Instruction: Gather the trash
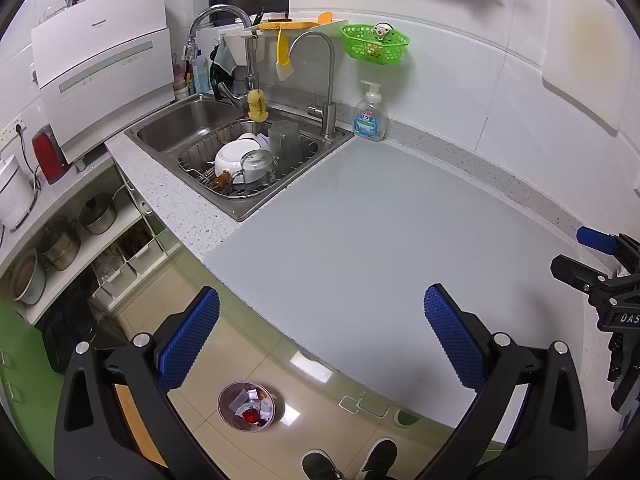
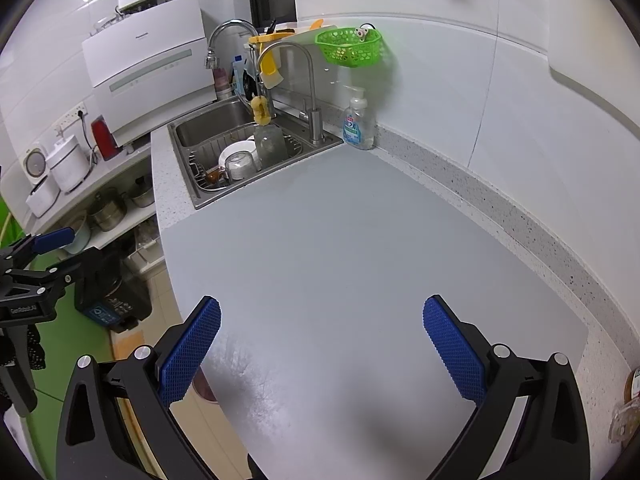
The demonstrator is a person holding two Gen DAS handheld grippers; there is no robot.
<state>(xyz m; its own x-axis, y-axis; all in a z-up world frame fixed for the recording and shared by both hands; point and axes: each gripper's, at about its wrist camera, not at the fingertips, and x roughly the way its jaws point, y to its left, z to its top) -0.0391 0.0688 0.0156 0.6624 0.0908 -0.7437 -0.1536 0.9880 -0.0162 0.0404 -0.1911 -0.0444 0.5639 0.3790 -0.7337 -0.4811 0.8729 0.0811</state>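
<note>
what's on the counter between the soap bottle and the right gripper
Nothing: in the right wrist view the grey mat runs bare from the soap bottle to the open right gripper.

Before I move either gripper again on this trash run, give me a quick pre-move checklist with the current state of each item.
1. Left gripper open and holding nothing: ok.
2. Right gripper open and holding nothing: ok.
3. Trash bin on the floor, open at the top, with litter in it, located below the counter edge: ok.
4. Grey mat free of trash: ok, nothing lies on it.
5. Leftover trash elsewhere: cannot tell; something pale lies at the counter's right edge, too blurred to identify.
6. Grippers apart from each other: ok, each shows only at the other's frame edge.
</note>
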